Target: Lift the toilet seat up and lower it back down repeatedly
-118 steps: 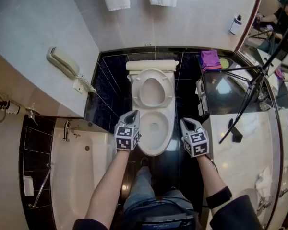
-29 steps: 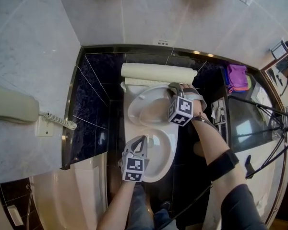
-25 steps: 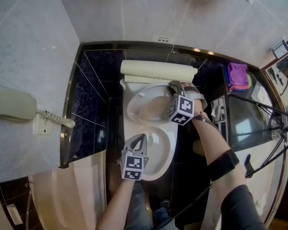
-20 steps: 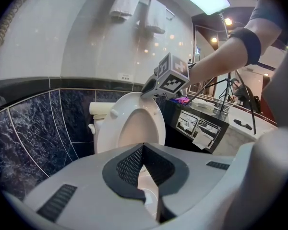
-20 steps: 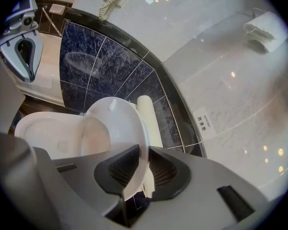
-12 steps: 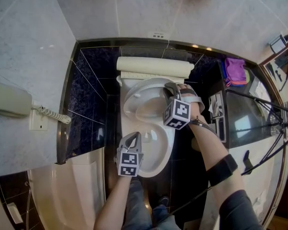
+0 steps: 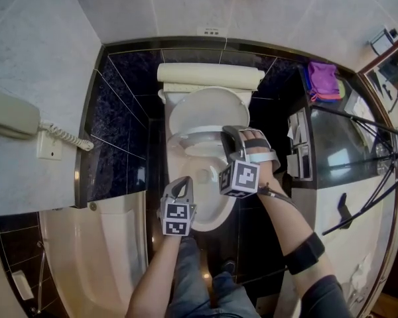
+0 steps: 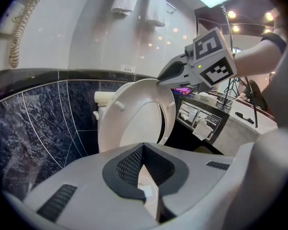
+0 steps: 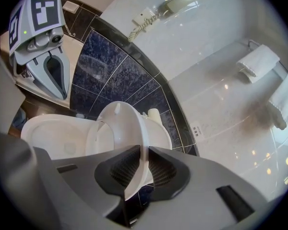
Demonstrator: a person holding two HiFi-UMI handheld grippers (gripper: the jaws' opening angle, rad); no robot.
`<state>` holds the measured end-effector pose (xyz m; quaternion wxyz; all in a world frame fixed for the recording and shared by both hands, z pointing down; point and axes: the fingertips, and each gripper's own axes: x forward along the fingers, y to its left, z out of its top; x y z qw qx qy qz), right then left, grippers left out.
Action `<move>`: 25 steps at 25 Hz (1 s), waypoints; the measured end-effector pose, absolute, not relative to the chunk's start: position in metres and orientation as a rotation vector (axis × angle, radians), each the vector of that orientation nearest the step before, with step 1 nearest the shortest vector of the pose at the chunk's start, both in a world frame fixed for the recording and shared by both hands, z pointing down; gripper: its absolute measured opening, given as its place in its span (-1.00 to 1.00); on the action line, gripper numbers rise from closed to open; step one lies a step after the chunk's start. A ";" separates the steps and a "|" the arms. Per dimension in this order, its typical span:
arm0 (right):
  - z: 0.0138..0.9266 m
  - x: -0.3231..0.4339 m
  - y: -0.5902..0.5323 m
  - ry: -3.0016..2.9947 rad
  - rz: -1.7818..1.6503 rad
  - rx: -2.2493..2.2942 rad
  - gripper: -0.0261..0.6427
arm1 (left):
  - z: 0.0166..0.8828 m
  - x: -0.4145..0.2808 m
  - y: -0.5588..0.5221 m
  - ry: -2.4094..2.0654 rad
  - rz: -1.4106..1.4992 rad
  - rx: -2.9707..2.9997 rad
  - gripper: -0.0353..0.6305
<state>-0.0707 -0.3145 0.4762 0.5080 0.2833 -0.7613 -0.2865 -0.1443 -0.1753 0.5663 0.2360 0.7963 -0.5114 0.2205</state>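
Jaws on the grey plastic left gripper (image 7: pixel 184 180) sit together, empty, beside one glossy white oval bowl (image 7: pixel 211 201). Beyond, the right gripper (image 7: pixel 227 133), its jaws just closing, clamps the thin, half-raised toilet seat (image 9: pixel 127 128). Two folded towels (image 9: pixel 257 63) hang farthest.

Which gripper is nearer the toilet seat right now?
Right. The right gripper clamps the half-raised toilet seat at its edge between its fingers; the left gripper hangs shut by the bowl's front rim, clear of the seat.

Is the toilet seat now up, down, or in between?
In between: the seat stands tilted above the bowl, its edge in the right tongs, which have just been closing on it.
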 end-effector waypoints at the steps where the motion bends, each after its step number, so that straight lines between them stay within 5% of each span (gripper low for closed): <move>1: 0.477 -0.070 -0.306 -1.841 -0.690 0.687 -0.70 | 0.570 -0.142 -0.171 -1.399 0.609 2.180 -0.90; 25: 0.579 -0.059 -0.058 -1.945 -0.682 0.473 -0.60 | 0.632 -0.116 -0.074 -1.455 0.575 2.059 -0.90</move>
